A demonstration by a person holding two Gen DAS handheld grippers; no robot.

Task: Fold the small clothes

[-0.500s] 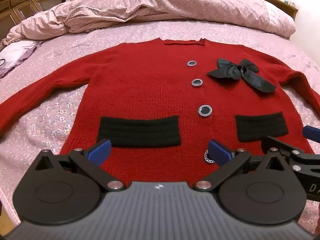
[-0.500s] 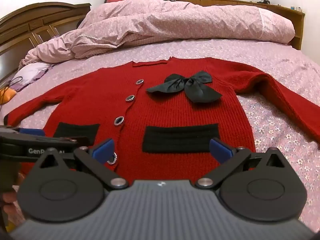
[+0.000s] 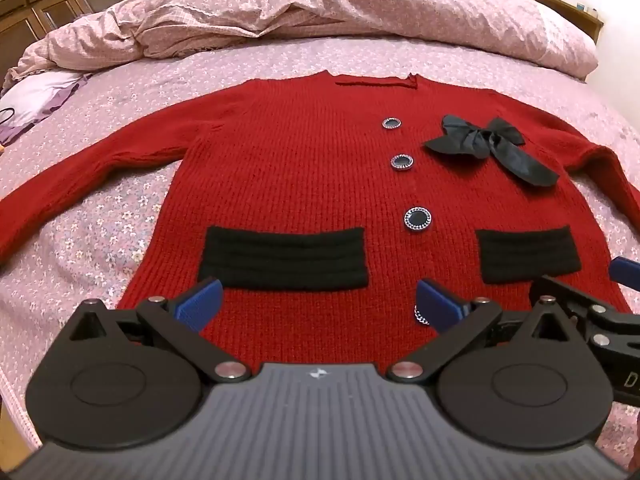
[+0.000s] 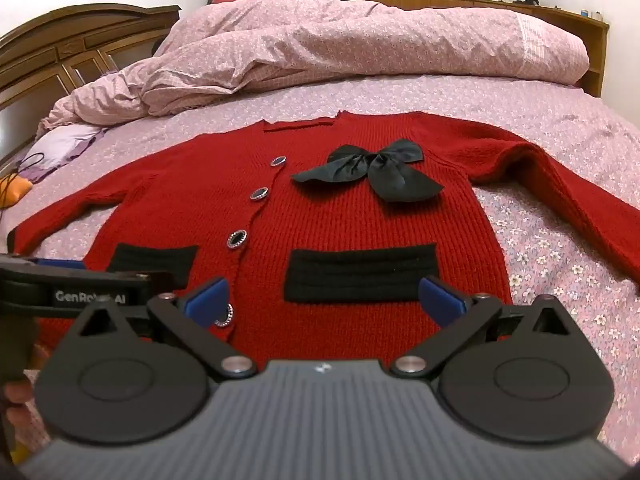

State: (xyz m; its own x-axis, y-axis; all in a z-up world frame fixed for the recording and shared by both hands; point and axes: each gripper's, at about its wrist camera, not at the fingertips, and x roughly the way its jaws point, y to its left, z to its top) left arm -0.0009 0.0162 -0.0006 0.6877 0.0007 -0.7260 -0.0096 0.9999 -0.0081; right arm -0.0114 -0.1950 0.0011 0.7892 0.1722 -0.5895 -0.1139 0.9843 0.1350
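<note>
A small red knit cardigan [image 3: 288, 176] [image 4: 352, 224] lies flat and face up on the bed, both sleeves spread out sideways. It has two black pocket bands, a row of round buttons [image 3: 417, 219] and a black bow [image 3: 492, 148] [image 4: 372, 168] near the collar. My left gripper [image 3: 320, 304] hovers open over the hem below the left pocket band [image 3: 284, 258], with nothing between its blue pads. My right gripper [image 4: 324, 300] is open too, above the hem below the right pocket band [image 4: 360, 274]. Each gripper shows at the edge of the other's view.
A bunched pink floral duvet [image 4: 360, 48] lies across the far side of the bed. The wooden headboard [image 4: 60, 52] stands at the far left, with pale clothing [image 3: 36, 96] and an orange item [image 4: 12, 190] beside it. The floral sheet [image 3: 80, 232] surrounds the cardigan.
Both views have shifted slightly closer to the cardigan's hem. The cardigan lies unmoved and both grippers stay open.
</note>
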